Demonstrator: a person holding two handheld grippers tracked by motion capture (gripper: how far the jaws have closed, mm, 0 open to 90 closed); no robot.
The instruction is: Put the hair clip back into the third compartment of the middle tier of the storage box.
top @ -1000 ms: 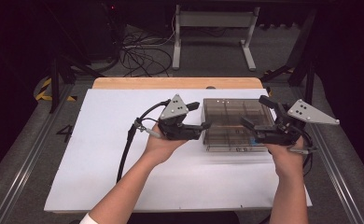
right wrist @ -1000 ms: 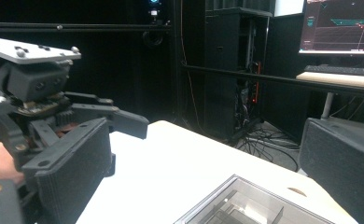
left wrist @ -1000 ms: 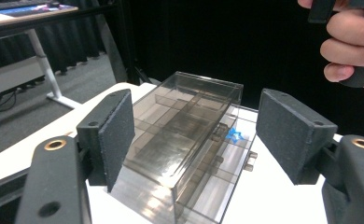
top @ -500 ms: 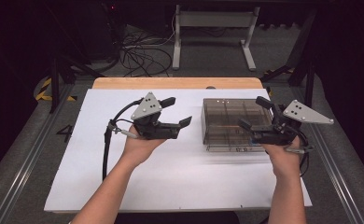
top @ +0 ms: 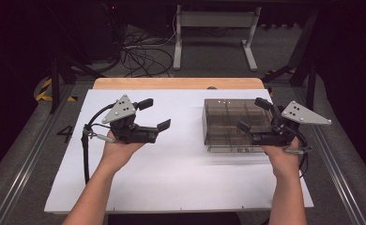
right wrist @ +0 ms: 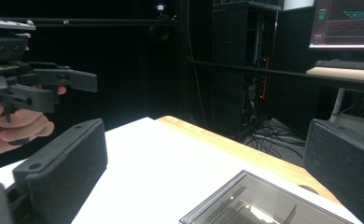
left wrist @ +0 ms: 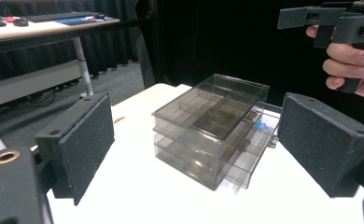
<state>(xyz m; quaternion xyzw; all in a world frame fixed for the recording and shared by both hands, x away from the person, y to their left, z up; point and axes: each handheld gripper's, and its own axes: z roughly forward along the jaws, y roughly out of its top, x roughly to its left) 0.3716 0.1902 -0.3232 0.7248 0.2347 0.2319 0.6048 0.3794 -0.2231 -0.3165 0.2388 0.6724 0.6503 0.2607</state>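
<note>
High view, left to right. Left gripper (top: 154,114): held above the white table (top: 181,178) at about 9 o'clock from the drawer box, well apart from it; its jaws have just been opening and stand wide, nothing between them. Smoky clear drawer box (top: 230,124): resting on the table right of centre, toward 2 o'clock. Right gripper (top: 252,115): released, jaws spread, poised over the box's right edge
</note>
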